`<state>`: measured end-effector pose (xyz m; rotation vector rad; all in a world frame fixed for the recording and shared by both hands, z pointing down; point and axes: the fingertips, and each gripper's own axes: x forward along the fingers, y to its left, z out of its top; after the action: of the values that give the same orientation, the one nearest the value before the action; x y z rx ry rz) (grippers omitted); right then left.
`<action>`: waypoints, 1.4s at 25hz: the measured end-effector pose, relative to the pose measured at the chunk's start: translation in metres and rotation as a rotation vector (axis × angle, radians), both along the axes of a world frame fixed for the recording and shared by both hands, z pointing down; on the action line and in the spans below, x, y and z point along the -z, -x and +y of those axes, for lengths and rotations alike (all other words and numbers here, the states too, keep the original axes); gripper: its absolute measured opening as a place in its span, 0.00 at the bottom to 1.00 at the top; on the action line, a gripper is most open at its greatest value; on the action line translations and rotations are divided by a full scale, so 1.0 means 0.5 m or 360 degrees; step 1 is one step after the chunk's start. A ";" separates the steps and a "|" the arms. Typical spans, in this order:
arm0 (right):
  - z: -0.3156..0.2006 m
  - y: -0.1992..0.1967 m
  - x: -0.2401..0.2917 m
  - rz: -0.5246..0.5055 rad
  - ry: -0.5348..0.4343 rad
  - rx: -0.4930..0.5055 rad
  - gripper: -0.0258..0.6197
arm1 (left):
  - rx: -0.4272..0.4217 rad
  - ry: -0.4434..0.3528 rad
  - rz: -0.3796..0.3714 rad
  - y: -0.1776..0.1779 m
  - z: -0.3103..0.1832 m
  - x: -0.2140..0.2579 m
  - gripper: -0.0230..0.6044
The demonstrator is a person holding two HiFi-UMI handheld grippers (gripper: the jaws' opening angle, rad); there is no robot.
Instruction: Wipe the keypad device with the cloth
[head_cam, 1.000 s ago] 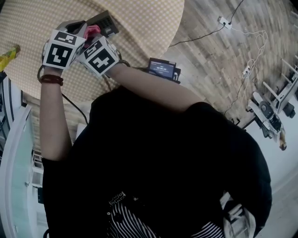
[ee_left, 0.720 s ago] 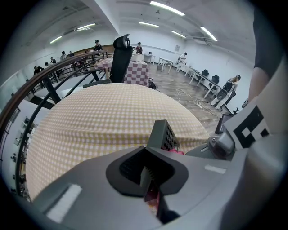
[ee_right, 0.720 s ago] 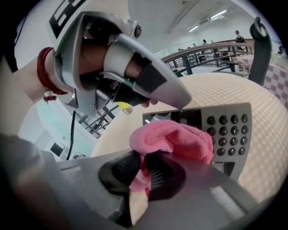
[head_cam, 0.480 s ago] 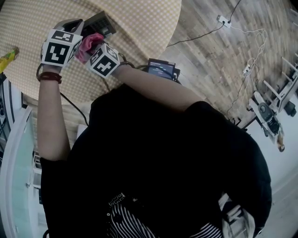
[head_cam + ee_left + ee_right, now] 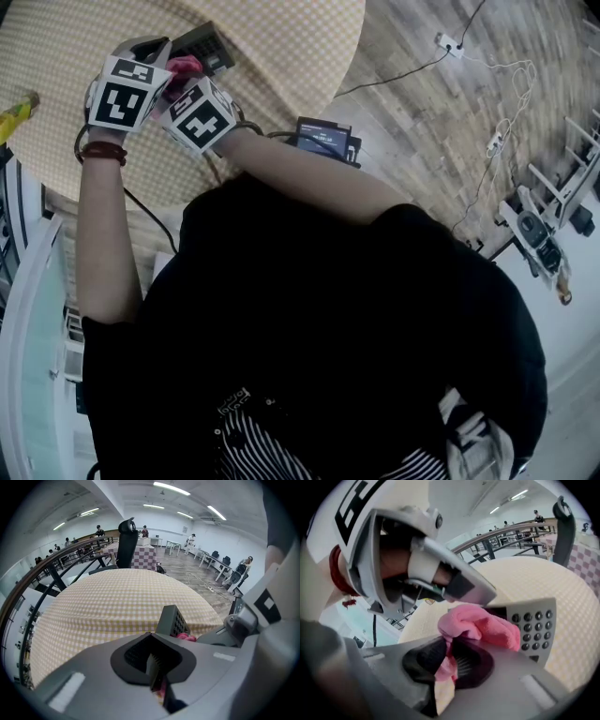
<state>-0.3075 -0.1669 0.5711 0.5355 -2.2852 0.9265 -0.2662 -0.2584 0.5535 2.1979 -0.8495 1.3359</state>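
The keypad device [image 5: 534, 625] stands tilted up off the checked table [image 5: 108, 597], just ahead of both tools. The pink cloth [image 5: 483, 625] is bunched against its face, right beside the keys, and is pinched tight in the right gripper [image 5: 450, 667]. The left gripper [image 5: 154, 667] has its jaws drawn together, apparently on the device's near edge to steady it. To wipe well, I'd keep that brace firm and drag the wad across the keys with light, even pressure, so the device doesn't twist loose. The right gripper view shows cloth meeting keypad. The left gripper view catches only the device's side and a scrap of pink.
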 end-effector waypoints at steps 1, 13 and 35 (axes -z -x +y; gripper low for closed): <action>-0.011 0.004 0.013 -0.0026 -0.0032 -0.0006 0.11 | 0.0011 0.0003 0.0012 0.001 -0.001 -0.001 0.04; 0.020 -0.017 -0.050 -0.0107 0.0106 0.0043 0.11 | -0.0007 -0.0024 -0.0043 0.015 -0.003 0.003 0.04; -0.013 -0.007 -0.006 -0.0231 0.0071 -0.0014 0.11 | 0.0009 -0.0103 -0.0123 0.005 -0.007 0.006 0.04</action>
<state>-0.3039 -0.1736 0.5741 0.4733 -2.3860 1.0490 -0.2689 -0.2618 0.5503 2.2033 -0.9389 1.4173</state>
